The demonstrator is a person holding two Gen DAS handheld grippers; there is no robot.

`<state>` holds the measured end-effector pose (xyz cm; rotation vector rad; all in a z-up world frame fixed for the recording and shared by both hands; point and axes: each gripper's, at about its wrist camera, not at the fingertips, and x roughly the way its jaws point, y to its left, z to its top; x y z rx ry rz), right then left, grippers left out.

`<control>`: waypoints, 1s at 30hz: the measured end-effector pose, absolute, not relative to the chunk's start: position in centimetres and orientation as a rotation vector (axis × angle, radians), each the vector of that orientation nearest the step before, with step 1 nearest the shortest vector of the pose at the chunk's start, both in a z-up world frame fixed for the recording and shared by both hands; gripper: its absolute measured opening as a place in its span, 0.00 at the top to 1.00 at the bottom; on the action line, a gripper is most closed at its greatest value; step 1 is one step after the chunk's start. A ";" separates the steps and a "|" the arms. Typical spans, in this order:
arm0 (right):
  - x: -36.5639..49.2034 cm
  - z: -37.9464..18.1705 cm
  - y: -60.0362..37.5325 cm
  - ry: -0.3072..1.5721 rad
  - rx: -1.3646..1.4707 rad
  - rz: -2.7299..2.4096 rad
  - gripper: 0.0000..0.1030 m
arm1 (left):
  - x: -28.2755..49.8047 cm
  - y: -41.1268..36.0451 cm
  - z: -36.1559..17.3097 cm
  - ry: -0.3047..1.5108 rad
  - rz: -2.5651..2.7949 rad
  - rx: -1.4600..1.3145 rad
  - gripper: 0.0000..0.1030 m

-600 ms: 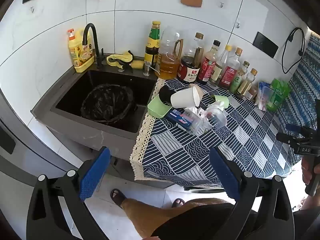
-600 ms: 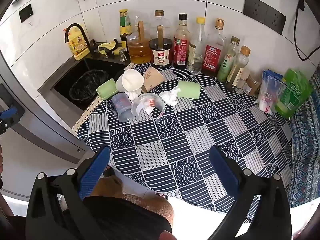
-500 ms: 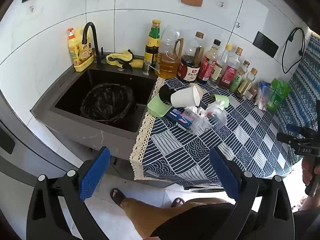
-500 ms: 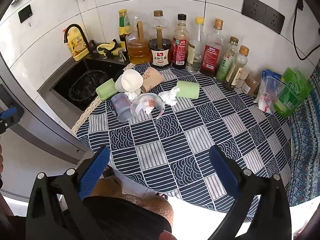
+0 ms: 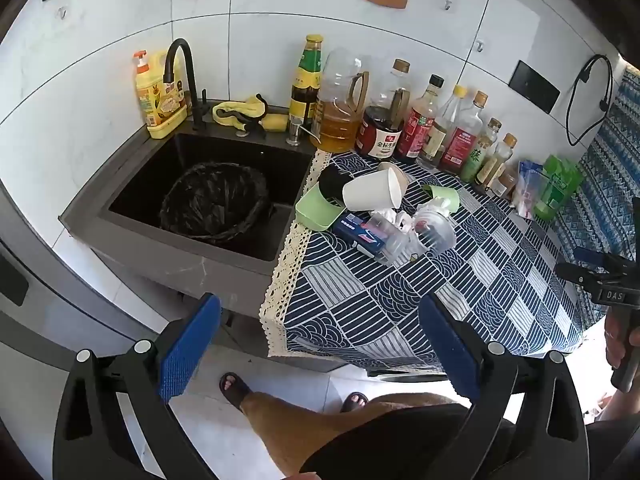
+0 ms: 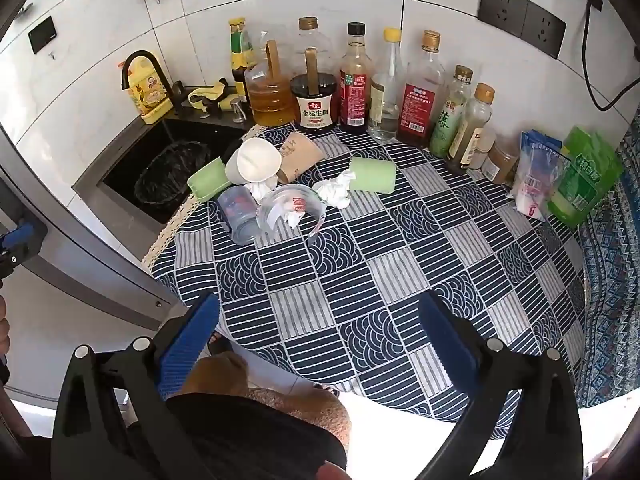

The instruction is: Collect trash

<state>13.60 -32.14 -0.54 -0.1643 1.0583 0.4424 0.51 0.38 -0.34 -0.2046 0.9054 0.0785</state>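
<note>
At ten o'clock on the counter [image 6: 400,280], trash [image 6: 280,184] lies untouched beside the lined bin [image 5: 216,204]. Nothing has shifted: both the left hand-held gripper [image 5: 320,344] and the right hand-held gripper [image 6: 320,344] hang released, so collecting hasn't begun.

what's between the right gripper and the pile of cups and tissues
Only bare patterned tablecloth, seen in the right wrist view. The right gripper hangs with jaws open, short of the clear plastic cup at the pile's near edge.
</note>
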 end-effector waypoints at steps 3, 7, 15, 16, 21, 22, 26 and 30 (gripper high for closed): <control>13.7 -0.5 -32.3 1.060 -0.164 0.438 0.05 | 0.6 0.4 -0.3 0.907 0.079 -0.204 0.07; 14.0 -0.6 -32.4 1.068 -0.162 0.434 0.05 | 0.6 0.6 -0.5 0.911 0.076 -0.206 0.07; 14.1 -0.7 -32.3 1.074 -0.169 0.432 0.05 | 0.6 0.5 -1.0 0.917 0.081 -0.202 0.07; 14.1 -0.7 -32.3 1.076 -0.164 0.430 0.05 | 0.6 0.5 -1.1 0.918 0.081 -0.201 0.07; 14.4 -0.7 -32.4 1.076 -0.164 0.432 0.05 | 0.5 0.5 -1.2 0.918 0.083 -0.200 0.07; 14.5 -0.7 -32.4 1.075 -0.163 0.431 0.05 | 0.5 0.5 -1.1 0.920 0.085 -0.198 0.07; 14.7 -0.7 -32.5 1.080 -0.163 0.427 0.05 | 0.5 0.5 -1.1 0.922 0.085 -0.198 0.07; 14.6 -0.7 -32.5 1.078 -0.165 0.425 0.05 | 0.5 0.5 -1.0 0.921 0.084 -0.198 0.07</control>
